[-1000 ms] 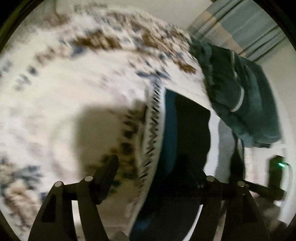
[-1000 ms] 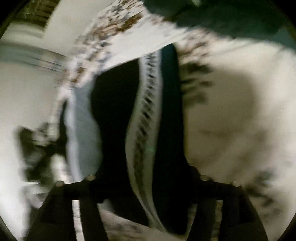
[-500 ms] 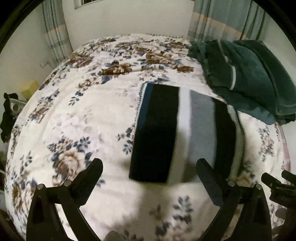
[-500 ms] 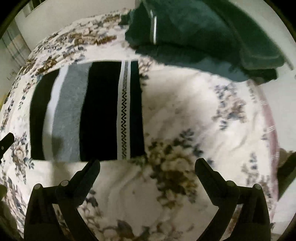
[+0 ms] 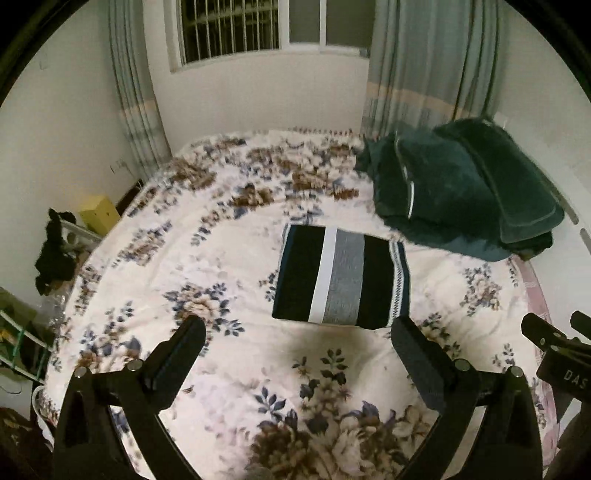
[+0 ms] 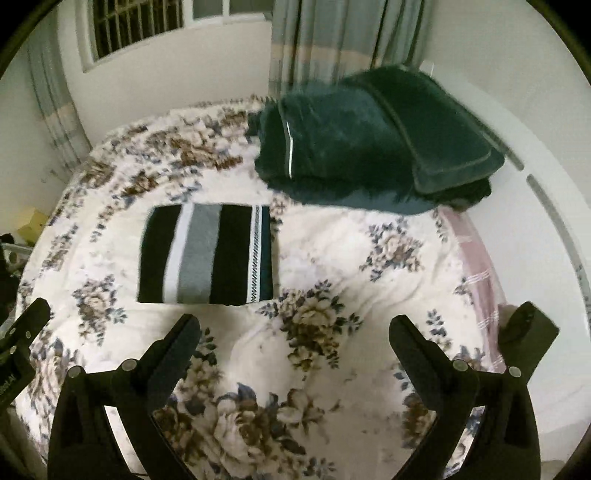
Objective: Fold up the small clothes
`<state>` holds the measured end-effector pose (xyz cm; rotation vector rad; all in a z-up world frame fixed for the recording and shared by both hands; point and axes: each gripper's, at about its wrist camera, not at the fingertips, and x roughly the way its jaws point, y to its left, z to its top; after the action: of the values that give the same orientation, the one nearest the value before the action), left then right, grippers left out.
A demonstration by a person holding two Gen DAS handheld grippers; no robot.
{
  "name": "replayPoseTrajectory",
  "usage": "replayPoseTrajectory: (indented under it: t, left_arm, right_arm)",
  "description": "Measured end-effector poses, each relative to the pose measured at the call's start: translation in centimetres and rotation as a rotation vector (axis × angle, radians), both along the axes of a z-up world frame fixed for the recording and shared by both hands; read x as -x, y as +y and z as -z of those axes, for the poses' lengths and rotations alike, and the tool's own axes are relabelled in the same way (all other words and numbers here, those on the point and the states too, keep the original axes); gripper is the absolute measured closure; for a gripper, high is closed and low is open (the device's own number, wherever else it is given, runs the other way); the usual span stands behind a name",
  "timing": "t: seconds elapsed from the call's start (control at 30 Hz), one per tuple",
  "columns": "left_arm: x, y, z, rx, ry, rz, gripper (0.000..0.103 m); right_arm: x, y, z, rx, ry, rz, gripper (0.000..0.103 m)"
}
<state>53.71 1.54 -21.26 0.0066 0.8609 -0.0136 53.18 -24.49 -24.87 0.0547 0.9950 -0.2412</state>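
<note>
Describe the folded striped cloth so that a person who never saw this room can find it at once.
Look at the bed with the flowered blanket under the barred window. Near its middle, in front of the dark green pile, lies the folded cloth as a flat rectangle. Only it has straight stripes: black, white, grey, black, then a white zigzag band at one edge.

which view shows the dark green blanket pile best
The right wrist view: the dark green blanket pile sits large and whole near the top centre. The left wrist view shows it too, smaller and off toward the right edge.
</note>
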Motion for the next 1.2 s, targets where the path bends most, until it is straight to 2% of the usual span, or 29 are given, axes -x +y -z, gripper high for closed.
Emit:
replayPoseTrajectory:
  t: [0.23, 0.53, 0.73, 0.93, 1.2]
  left_arm:
    - [6.9, 0.2, -6.8, 0.019, -0.093, -0.010, 0.000]
    - [14.1, -0.1, -12.7, 0.014, -0.158, 0.014, 0.000]
    - [17.5, -0.4, -14.4, 0.008, -0.192, 0.033, 0.000]
    - [19.3, -0.1, -15.0, 0.021, -0.202, 0.029, 0.000]
    - [20.6, 0.2, -15.5, 0.017, -0.215, 0.013, 0.000]
  right_arm:
    - [8.5, 0.9, -9.6, 0.009, -0.115, -0.009, 0.000]
    - [18.8, 1.7, -18.2, 0.022, -0.232, -0.036, 0.000]
    - [23.6, 2.2, -21.7, 0.028, -0.280, -0.053, 0.000]
    - [26.8, 2.5, -23.9, 0.028, -0.316, -0.065, 0.000]
    - [28.1, 2.8, -25.0, 0.037, -0.334, -0.089, 0.000]
